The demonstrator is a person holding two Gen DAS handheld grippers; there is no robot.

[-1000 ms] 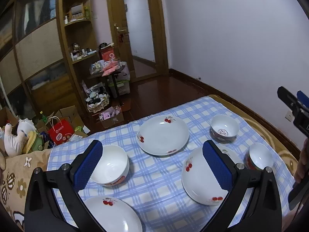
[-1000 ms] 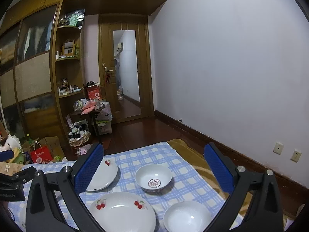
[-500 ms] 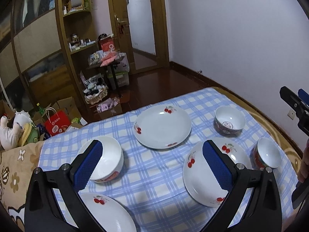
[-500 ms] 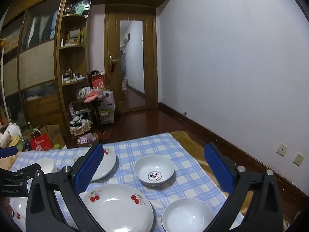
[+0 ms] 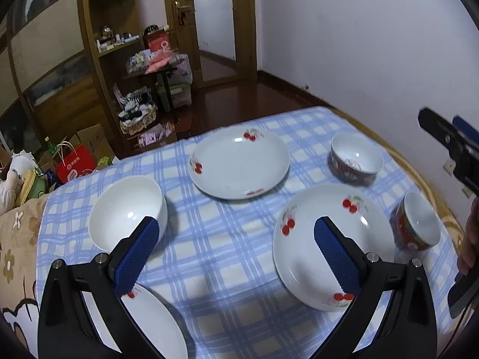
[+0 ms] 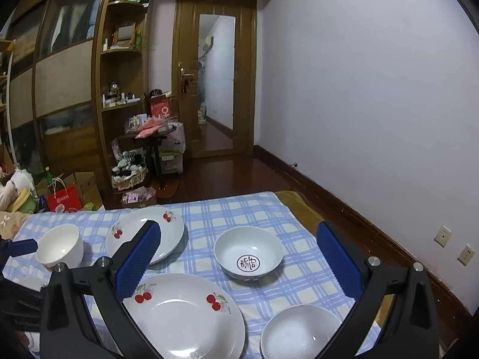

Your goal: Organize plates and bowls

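Three white cherry-print plates lie on the blue checked cloth (image 5: 227,239): a far one (image 5: 239,164), a near right one (image 5: 332,248) and a near left one (image 5: 155,323). A plain white bowl (image 5: 125,209) stands at the left, a patterned bowl (image 5: 356,158) at the far right and a red-sided bowl (image 5: 419,224) at the right edge. My left gripper (image 5: 236,251) hovers open and empty above the cloth. The right gripper (image 6: 239,257) is open and empty too, over the marked bowl (image 6: 248,254), the big plate (image 6: 185,314) and a near bowl (image 6: 299,332).
The cloth covers a low surface with a brown patterned edge (image 5: 18,233). Beyond it are wooden floor, a shelf unit (image 6: 119,89), a small cluttered table (image 6: 152,137), a red bag (image 5: 74,164) and boxes. A white wall (image 6: 374,89) runs along the right.
Both grippers have tilted down and moved closer to the dishes, which now sit larger and higher in both views. Both stay open, and no dish has moved.
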